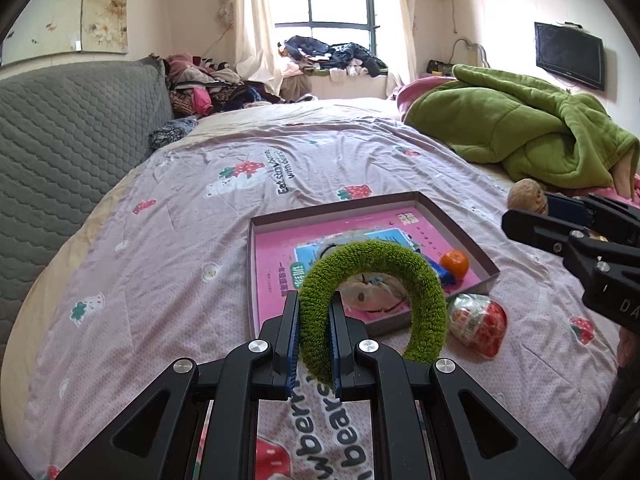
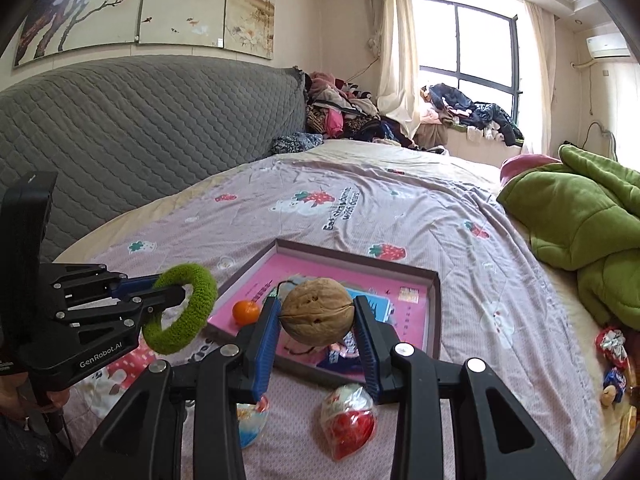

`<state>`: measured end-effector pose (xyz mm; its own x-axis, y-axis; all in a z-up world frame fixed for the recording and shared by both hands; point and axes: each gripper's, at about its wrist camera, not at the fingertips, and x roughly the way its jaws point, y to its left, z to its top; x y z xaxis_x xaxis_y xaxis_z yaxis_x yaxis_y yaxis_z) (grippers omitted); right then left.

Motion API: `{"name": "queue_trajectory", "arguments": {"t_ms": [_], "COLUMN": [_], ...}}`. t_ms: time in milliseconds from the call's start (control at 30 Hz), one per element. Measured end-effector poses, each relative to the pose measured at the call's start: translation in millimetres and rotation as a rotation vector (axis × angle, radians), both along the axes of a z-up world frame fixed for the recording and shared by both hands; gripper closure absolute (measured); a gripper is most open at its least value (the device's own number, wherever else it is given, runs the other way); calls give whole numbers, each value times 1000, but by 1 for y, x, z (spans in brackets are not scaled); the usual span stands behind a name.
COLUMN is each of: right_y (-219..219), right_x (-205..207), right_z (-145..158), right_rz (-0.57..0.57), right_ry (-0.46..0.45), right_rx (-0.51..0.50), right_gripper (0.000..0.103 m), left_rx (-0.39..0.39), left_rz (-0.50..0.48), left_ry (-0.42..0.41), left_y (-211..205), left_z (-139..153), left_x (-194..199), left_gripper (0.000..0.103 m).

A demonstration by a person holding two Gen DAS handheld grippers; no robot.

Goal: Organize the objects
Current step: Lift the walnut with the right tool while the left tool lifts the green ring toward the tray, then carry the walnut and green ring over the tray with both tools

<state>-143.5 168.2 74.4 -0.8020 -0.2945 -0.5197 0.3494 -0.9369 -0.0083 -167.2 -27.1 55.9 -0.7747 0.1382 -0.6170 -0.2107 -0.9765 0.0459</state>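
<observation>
Left wrist view
Room: bare pink strawberry-print bedspread (image 1: pixel 168 264) stretches left of the jaws; shallow cardboard tray with pink printed floor (image 1: pixel 452 220) sits just ahead, near rim close.
Left gripper (image 1: pixel 314 344): jaws nearly closed, clamping the fuzzy green fabric ring (image 1: pixel 384 264), which arches over the tray's near edge.
Beside: red foil-wrapped sweet (image 1: pixel 480 328) right of the ring; small orange mandarin (image 1: pixel 454 262) inside the tray.

Right wrist view
Right gripper (image 2: pixel 318 324): jaws part-open, gripping the tan walnut (image 2: pixel 318 312) above the tray's near rim (image 2: pixel 434 312).
Room: rumpled green blanket (image 2: pixel 580 220) far right.
</observation>
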Motion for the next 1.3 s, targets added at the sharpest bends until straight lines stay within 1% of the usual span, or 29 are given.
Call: {"name": "queue_trajectory", "arguments": {"t_ms": [333, 733, 867, 1000, 1200, 1300], "right_y": [6, 9, 7, 4, 1, -1], "right_x": [-25, -50, -60, -71, -84, -86], "right_z": [7, -2, -12, -26, -48, -57], "right_rz": [-20, -36, -31, -27, -24, -20], "right_ry": [22, 25, 3, -34, -83, -104], "right_rx": [9, 18, 36, 55, 78, 88], "right_gripper": [66, 66, 66, 66, 66, 66], "left_rx": [-4, -1, -9, -7, -19, -38], "left_rz": [21, 51, 72, 98, 111, 111], "left_ry": [4, -31, -29, -57, -86, -102], "left_y": [-5, -15, -19, -26, -30, -28], "left_z": [-2, -17, -25, -36, -51, -60], "left_x": [-30, -67, -75, -84, -94, -96], "left_gripper": [90, 90, 90, 90, 90, 90]}}
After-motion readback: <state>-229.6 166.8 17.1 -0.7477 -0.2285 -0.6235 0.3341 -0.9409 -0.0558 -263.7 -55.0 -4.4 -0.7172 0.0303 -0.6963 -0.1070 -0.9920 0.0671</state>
